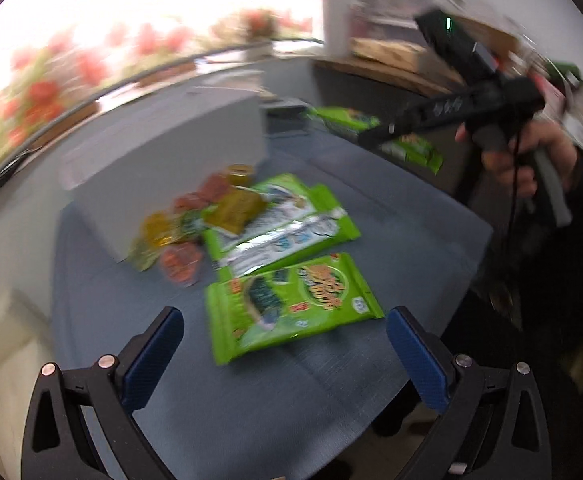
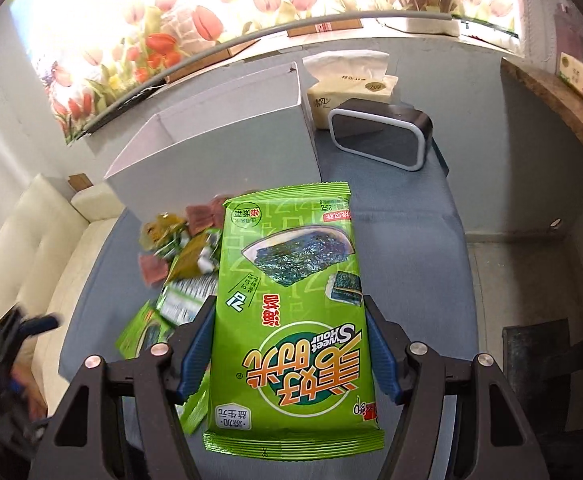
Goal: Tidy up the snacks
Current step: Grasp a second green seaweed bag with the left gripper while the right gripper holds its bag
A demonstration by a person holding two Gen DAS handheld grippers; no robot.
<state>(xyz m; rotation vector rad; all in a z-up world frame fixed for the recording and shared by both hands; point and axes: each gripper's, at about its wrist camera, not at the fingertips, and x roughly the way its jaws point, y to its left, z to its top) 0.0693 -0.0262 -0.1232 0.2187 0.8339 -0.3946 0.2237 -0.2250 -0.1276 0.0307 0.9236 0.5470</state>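
My right gripper (image 2: 289,356) is shut on a green seaweed packet (image 2: 287,280), its blue pads pressing both long edges and holding it above the blue table (image 2: 411,240). That packet (image 1: 415,152) also shows blurred at the upper right of the left wrist view. My left gripper (image 1: 285,354) is open and hangs over a second green seaweed packet (image 1: 291,308), which lies flat. A third packet (image 1: 279,224) lies behind it, foil side up. A pile of small red, yellow and green snacks (image 1: 187,224) sits by an open white box (image 2: 211,140).
A black-and-white clock (image 2: 379,132) and a tissue pack (image 2: 351,84) stand behind the box at the right. A cream sofa (image 2: 43,240) runs along the table's left side. A wooden shelf (image 2: 551,96) juts in at the right. A hand (image 1: 531,160) grips the right tool.
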